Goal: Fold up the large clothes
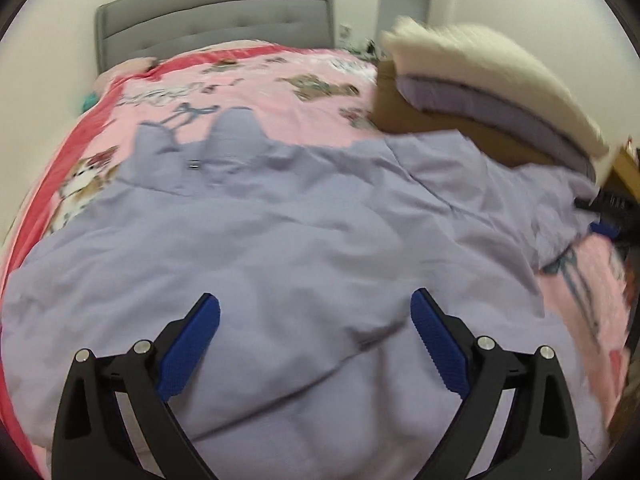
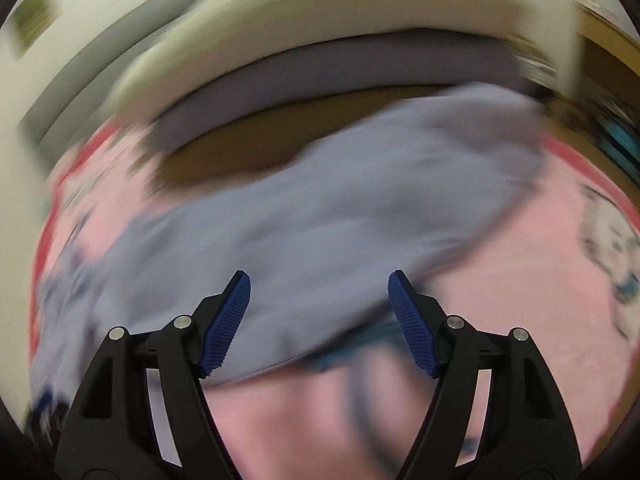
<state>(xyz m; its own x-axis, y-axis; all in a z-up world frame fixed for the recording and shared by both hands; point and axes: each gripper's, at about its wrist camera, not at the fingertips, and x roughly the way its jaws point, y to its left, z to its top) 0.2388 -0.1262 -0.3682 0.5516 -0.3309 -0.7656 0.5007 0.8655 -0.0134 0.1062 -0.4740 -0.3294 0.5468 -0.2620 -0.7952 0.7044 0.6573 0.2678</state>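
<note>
Bedspread (image 1: 328, 80), pink, lies under everything. Garment (image 1: 304, 240), lilac and crumpled, spreads beneath and ahead of the left tongs (image 1: 315, 320), which gape empty. Right tongs (image 2: 319, 300) stand parted too, nothing between them, over the garment's near edge. Pillow (image 1: 500, 80) sits beyond, rightward.

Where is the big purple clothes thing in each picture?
Left wrist view: the lilac garment spreads across the middle and bottom, over the pink bedspread.
Right wrist view: the lilac garment is a blurred band across the middle, reaching up to the right.
Shared landmark: the cream cushion stacked on a folded lilac item.
</note>
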